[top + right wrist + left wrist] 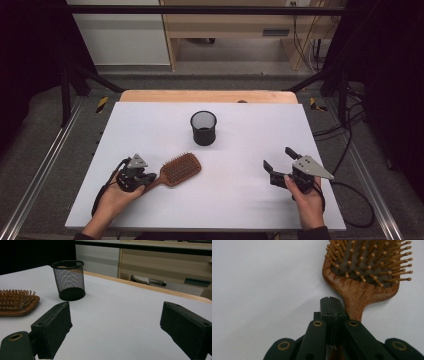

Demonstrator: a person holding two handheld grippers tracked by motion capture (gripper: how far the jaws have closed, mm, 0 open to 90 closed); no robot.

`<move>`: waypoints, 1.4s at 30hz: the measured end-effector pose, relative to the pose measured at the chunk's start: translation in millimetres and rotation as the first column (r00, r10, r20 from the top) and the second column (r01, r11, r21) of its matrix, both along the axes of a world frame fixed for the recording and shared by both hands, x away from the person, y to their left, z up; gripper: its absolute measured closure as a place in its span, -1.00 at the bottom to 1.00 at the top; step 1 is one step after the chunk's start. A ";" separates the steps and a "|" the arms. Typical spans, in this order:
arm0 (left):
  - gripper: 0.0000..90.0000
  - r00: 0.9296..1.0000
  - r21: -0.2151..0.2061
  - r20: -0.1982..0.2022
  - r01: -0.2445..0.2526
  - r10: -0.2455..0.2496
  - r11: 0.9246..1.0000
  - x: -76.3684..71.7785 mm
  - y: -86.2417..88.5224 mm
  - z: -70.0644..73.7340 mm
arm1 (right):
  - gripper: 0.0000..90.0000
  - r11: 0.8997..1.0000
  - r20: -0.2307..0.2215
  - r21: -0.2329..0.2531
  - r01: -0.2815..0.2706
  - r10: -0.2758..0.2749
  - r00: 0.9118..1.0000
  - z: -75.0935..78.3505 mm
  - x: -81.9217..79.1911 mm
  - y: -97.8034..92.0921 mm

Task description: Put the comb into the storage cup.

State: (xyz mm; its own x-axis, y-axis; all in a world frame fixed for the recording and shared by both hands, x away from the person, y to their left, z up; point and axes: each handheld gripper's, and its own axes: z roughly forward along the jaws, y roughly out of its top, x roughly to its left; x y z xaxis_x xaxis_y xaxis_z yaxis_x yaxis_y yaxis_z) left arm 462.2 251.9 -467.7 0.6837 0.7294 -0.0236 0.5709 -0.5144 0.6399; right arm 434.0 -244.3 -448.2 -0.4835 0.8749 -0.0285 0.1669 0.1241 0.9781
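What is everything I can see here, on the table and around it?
hairbrush: one, brown wood with bristles up, near left of the table, handle in the left gripper's jaws
mesh cup: one, black, upright, middle of the table toward the far side
table: one, white top with a wooden far edge
cabinet: one, light wood, on the floor beyond the table
left gripper: one, black, jaws closed on the hairbrush handle
right gripper: one, black, jaws wide apart, near right, holding nothing
hands: two, one behind each gripper
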 end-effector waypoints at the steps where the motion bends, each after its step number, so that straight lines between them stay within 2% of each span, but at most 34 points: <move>1: 1.00 1.000 -0.002 -0.001 0.001 -0.001 1.000 -0.4 -0.1 0.1 | -0.78 1.000 0.000 0.000 0.000 0.000 1.000 0.0 0.0 0.0; 7: 1.00 1.000 -0.004 -0.009 0.010 -0.010 1.000 -4.1 -2.4 -0.1 | -0.78 1.000 0.023 -0.006 -0.013 0.013 1.000 0.5 -0.5 0.3; 27: 1.00 0.999 -0.004 -0.021 0.038 -0.038 0.999 -8.2 -8.9 0.4 | -0.80 1.000 0.009 -0.009 -0.021 0.021 1.000 -0.2 0.4 0.7; 38: 1.00 0.999 -0.004 -0.013 0.034 -0.034 0.999 -9.0 -8.6 1.2 | -0.80 1.000 0.008 -0.008 -0.022 0.022 1.000 -0.3 0.6 0.9; 42: 1.00 0.999 0.012 0.007 0.031 -0.031 0.999 -10.7 -7.9 8.8 | -0.80 1.000 0.007 -0.009 -0.021 0.021 1.000 -0.3 0.3 1.0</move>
State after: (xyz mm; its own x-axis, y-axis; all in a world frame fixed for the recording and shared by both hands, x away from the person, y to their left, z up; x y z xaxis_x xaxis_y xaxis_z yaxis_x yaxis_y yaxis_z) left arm 451.5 244.0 -458.9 0.7061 0.7081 -0.0106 0.5502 -0.5391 0.6377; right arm 434.2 -243.3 -448.5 -0.5016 0.8642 -0.0400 0.1572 0.1365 0.9781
